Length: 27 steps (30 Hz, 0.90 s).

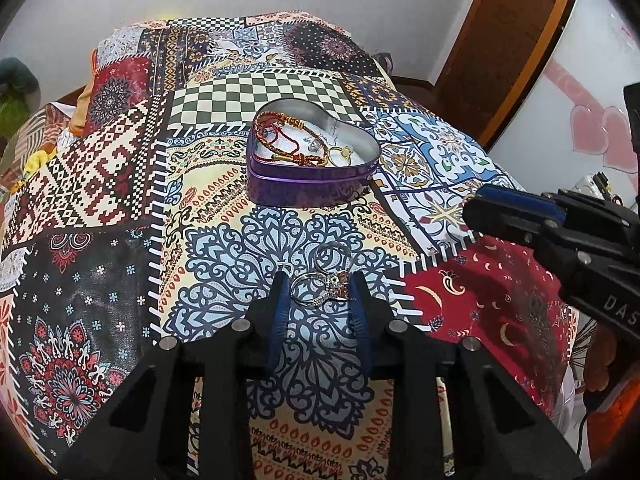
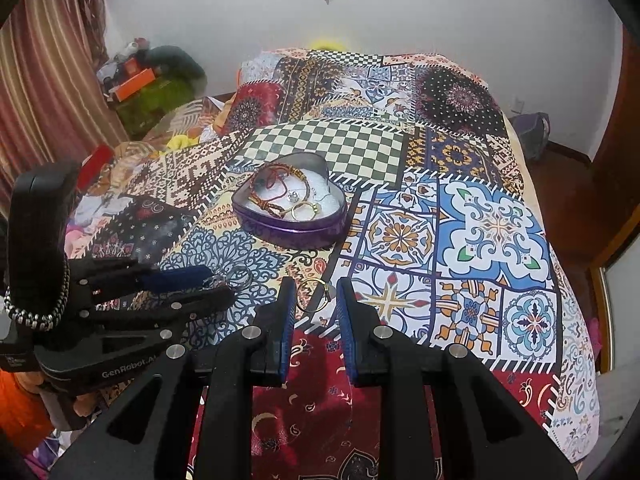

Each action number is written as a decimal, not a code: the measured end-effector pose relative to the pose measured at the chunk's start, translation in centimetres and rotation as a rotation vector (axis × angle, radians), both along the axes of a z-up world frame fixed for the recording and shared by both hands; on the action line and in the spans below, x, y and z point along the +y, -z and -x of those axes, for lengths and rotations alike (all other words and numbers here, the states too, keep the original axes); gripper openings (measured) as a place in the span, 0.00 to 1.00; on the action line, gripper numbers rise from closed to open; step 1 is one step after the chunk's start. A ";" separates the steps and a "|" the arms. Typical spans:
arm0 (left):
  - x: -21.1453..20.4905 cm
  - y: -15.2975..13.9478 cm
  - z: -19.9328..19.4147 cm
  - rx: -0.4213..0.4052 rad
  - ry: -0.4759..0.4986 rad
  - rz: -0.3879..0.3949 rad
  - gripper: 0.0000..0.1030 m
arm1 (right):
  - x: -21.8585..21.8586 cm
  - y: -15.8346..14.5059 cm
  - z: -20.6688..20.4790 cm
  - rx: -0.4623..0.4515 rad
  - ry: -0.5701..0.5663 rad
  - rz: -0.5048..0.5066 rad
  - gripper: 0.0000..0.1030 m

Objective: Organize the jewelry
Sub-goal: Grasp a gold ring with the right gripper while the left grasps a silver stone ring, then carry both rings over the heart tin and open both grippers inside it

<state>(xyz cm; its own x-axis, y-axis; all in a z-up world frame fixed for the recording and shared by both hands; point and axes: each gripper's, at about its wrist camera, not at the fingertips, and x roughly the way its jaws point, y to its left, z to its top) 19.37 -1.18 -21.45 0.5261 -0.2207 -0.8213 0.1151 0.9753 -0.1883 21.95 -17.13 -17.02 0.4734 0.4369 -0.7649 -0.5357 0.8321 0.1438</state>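
A purple heart-shaped tin (image 1: 312, 182) (image 2: 290, 230) sits open on the patterned bedspread and holds red cord bracelets (image 1: 280, 136), a gold ring (image 2: 304, 210) and small silver pieces. My left gripper (image 1: 320, 288) is open, its fingertips either side of a silver ring with stones (image 1: 320, 288) lying on the cloth; a second plain silver ring (image 1: 334, 256) lies just beyond. My right gripper (image 2: 316, 294) is open, its fingertips either side of a thin gold ring (image 2: 314, 294) on the cloth. The left gripper also shows in the right wrist view (image 2: 216, 286).
The patchwork bedspread (image 1: 100, 200) covers the whole bed. Clutter and bags (image 2: 152, 88) lie on the floor at the far left by a striped curtain (image 2: 48, 72). A wooden door (image 1: 508, 40) stands at the right.
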 end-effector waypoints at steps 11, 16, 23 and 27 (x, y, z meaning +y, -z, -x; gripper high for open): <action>1.7 -3.2 0.1 -0.088 -0.030 0.015 0.29 | 0.5 -1.5 -1.0 -0.035 0.011 -0.030 0.18; 2.5 -5.0 -0.5 -0.145 -0.041 0.013 0.29 | 0.9 -2.4 -1.6 -0.059 0.012 -0.046 0.18; 3.3 -6.4 -1.7 -0.191 -0.049 0.009 0.29 | 1.5 -2.9 -2.6 -0.083 0.006 -0.064 0.18; 3.4 -6.6 -2.5 -0.205 -0.043 0.006 0.29 | 1.8 -2.8 -3.5 -0.084 0.004 -0.072 0.18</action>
